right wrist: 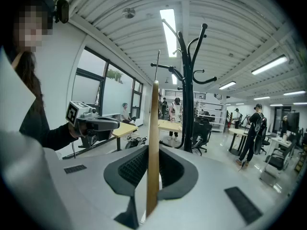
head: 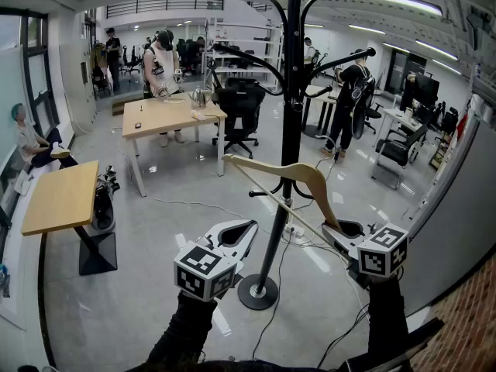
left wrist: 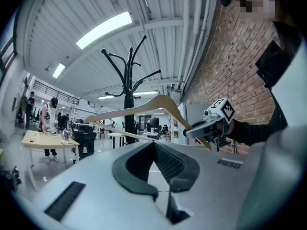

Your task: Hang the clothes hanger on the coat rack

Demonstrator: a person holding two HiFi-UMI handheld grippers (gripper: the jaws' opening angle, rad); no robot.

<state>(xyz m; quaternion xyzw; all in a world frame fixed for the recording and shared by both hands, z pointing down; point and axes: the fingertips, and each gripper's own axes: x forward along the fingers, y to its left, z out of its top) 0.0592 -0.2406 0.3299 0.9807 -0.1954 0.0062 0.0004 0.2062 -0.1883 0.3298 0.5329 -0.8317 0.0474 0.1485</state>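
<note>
A black coat rack [head: 291, 130] with curved arms stands on a round base just ahead of me. My right gripper [head: 335, 229] is shut on the lower end of a pale wooden hanger [head: 310, 178], which slants up and left across the pole. In the right gripper view the hanger [right wrist: 153, 143] stands edge-on between the jaws, its metal hook [right wrist: 158, 63] pointing up beside the coat rack [right wrist: 188, 90]. My left gripper [head: 242, 232] is held level left of the pole, shut, with nothing in it. The left gripper view shows the hanger [left wrist: 158, 102] and the right gripper [left wrist: 194, 130] in front of the coat rack [left wrist: 127, 80].
Wooden desks [head: 167, 115] [head: 62, 196] stand to the left, with a black office chair [head: 240, 107] behind the rack. Several people stand or sit around the room. Cables [head: 310, 242] run over the floor by the rack's base [head: 258, 291]. A brick wall [left wrist: 230, 66] is on my right.
</note>
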